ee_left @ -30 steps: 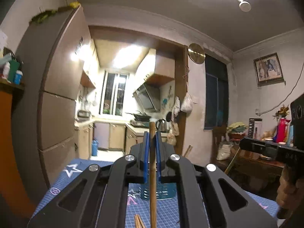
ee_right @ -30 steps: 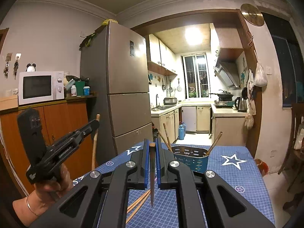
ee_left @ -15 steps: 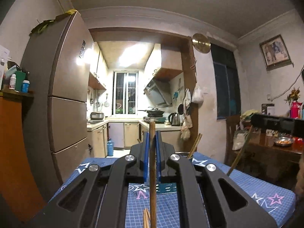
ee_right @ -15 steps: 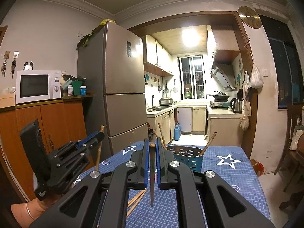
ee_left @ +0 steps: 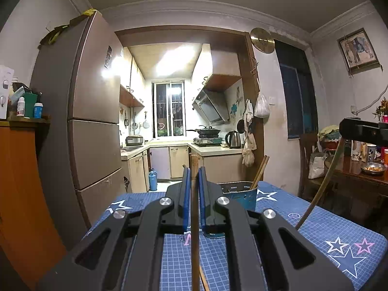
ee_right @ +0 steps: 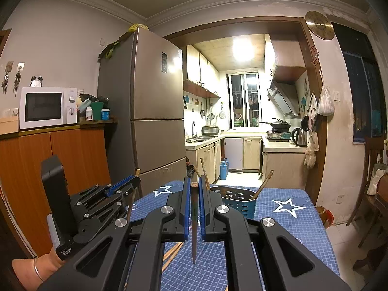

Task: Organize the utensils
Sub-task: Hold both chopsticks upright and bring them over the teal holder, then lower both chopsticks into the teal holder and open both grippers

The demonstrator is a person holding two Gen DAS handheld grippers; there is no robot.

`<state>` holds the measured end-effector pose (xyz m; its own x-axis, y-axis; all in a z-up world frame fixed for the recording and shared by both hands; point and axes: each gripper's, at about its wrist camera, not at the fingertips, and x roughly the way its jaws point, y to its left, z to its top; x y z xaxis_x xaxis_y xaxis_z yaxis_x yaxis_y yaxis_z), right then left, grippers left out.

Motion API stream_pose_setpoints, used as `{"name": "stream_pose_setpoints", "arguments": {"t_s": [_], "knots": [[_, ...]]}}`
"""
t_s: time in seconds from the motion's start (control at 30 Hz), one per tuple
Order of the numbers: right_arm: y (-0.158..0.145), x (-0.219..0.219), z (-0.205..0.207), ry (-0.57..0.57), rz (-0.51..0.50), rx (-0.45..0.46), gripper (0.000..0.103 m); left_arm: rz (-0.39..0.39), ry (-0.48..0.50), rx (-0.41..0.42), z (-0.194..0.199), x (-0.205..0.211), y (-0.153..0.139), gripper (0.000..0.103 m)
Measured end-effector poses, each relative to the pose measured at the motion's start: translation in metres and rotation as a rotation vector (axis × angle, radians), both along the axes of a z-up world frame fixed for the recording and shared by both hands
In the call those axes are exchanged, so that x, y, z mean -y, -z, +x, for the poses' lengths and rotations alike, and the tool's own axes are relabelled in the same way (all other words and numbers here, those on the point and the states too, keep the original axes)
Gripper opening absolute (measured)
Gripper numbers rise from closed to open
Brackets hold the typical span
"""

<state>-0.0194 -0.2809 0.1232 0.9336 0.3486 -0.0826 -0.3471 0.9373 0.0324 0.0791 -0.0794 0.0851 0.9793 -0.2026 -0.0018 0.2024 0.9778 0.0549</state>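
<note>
Your left gripper (ee_left: 193, 194) is clenched on a wooden chopstick (ee_left: 194, 230) held upright between its blue pads, above the blue star-patterned tablecloth (ee_left: 315, 232). Your right gripper (ee_right: 193, 206) grips a darker chopstick (ee_right: 194, 228), tip pointing down over the cloth. The blue utensil basket (ee_right: 238, 205) stands just beyond both, with several chopsticks leaning inside. More loose chopsticks (ee_right: 173, 252) lie on the cloth beneath your right gripper.
</note>
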Motion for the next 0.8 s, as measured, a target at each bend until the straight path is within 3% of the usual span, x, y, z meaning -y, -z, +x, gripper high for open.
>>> {"name": "stream_pose_setpoints", "arguments": {"t_s": [0.47,0.63,0.8], "knots": [[-0.004,0.004,0.013,0.013,-0.013,-0.001,0.008,0.015,0.018,-0.027,0.014,0.007,-0.001,0.005],[-0.035,0.014,0.038,0.056,-0.002,0.064,0.008,-0.049,0.087,0.003,0.042,0.011,-0.037,0.005],[-0.073,0.03,0.082,0.12,0.04,0.132,0.008,-0.193,0.167,0.029,0.102,0.022,-0.092,0.005]]}}
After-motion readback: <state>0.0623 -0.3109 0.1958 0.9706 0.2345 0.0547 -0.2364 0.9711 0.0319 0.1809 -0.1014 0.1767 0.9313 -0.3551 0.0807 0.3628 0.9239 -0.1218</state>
